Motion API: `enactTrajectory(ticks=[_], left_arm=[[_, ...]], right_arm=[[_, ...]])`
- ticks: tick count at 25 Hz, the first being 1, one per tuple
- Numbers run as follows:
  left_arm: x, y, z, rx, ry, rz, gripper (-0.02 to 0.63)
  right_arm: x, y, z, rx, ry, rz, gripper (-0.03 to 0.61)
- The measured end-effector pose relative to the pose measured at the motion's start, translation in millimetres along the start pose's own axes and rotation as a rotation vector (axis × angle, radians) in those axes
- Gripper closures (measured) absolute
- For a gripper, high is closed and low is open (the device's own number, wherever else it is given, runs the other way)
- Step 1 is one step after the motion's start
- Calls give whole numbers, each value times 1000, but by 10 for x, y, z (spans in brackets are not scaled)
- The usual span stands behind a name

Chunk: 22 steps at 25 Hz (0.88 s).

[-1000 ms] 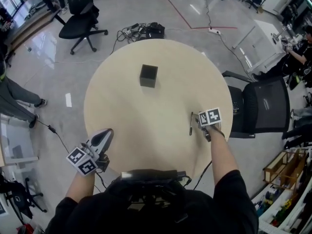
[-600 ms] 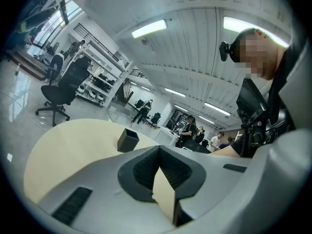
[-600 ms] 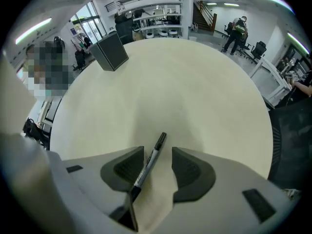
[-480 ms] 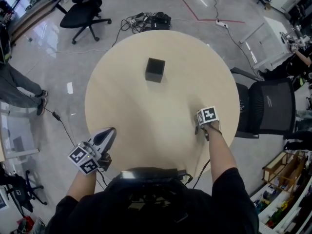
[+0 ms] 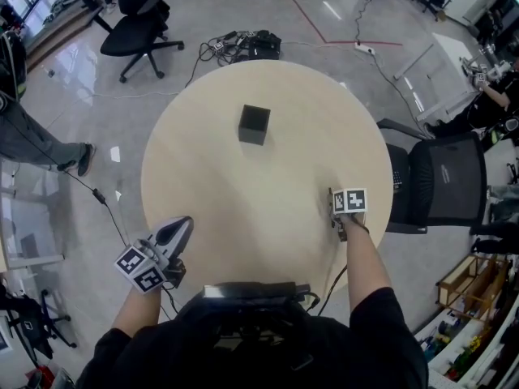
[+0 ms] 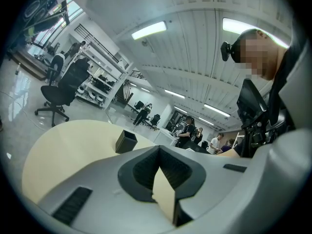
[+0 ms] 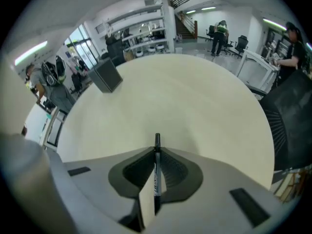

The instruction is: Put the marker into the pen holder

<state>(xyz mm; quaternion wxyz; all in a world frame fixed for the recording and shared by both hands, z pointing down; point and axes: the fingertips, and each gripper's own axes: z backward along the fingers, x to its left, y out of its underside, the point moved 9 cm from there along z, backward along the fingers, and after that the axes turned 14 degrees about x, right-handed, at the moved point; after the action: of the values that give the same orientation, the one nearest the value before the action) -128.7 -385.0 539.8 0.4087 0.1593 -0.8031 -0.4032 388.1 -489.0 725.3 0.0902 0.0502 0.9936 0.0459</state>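
The black marker (image 7: 156, 169) lies between the jaws of my right gripper (image 7: 156, 152), its tip sticking out ahead over the table. The jaws are closing and their pads press on its barrel. In the head view this right gripper (image 5: 334, 209) is low over the round beige table (image 5: 203, 185) near its right edge. The black square pen holder (image 5: 253, 124) stands upright on the far half of the table, apart from both grippers; the pen holder (image 7: 106, 76) is far ahead to the left. My left gripper (image 5: 182, 224) hovers at the near left edge, shut and empty.
A black mesh chair (image 5: 442, 181) stands close against the table's right side. Another office chair (image 5: 130, 23) and a tangle of cables (image 5: 243, 43) are on the floor beyond the table. People stand around the room's edges.
The marker lay on the table just left of the open right gripper. The gripper moved over it and its jaws have closed on it. The left gripper stayed put.
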Motion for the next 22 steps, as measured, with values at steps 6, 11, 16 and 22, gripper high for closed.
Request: enactTrajectory(ticks=[6,11,16,22], left_arm=[[-91,-345,104,-47,-11,-74,620],[-318,-817,91,-94,4,-197,620],[-613,-1210,145,-124,37,-242,620],[-790,-1324,131,-122,51,-273,620]], right_arm=[[15,5,1149,-383,-211,-61,537],[153,213,2570,-785,-306,34,537],[353,660,3705,-1036,-320,125,537],[358,1074,4356,-1246,-317,185,537]])
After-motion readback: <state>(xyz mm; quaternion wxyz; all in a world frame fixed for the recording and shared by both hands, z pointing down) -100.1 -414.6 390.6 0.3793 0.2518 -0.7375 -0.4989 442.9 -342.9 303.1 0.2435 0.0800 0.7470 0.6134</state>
